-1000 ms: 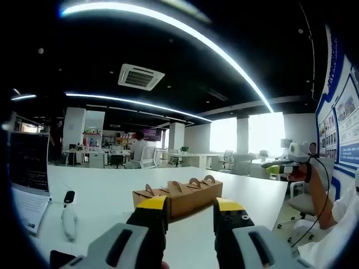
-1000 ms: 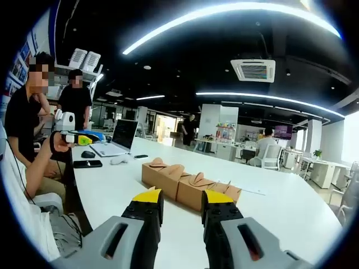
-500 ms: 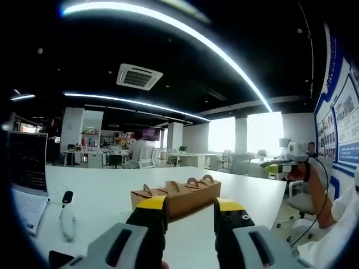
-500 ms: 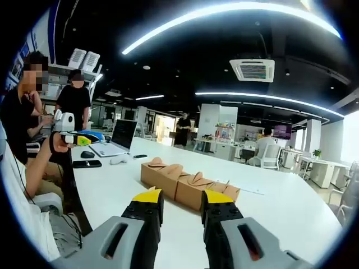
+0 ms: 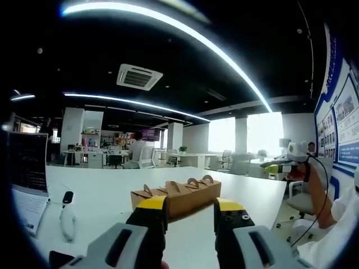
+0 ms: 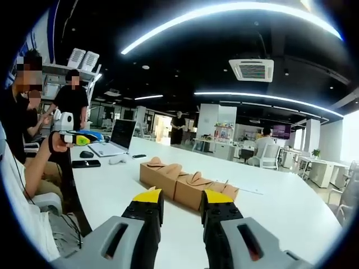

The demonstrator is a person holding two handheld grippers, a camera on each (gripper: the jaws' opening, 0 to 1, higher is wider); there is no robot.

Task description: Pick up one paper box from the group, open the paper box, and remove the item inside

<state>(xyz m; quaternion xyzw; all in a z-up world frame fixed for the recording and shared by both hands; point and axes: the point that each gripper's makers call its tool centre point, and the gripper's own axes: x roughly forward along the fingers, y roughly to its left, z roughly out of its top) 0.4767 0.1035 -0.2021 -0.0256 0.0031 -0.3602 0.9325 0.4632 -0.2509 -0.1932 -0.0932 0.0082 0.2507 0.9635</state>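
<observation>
On white table [image 5: 106, 193], row of brown paper boxes [image 5: 175, 193] just ahead of left gripper [image 5: 189, 210], jaws apart and empty, right gripper [image 6: 175, 203] likewise over boxes, laptop [image 6: 119, 137], mouse [image 6: 88, 154], phone [image 6: 87, 163] at far end, seated person [image 6: 28, 140] beside.

A white table [image 6: 291, 207] carries a row of brown paper boxes [image 6: 185, 184], an open laptop [image 6: 116, 138], and possibly a phone [image 6: 87, 163].
</observation>
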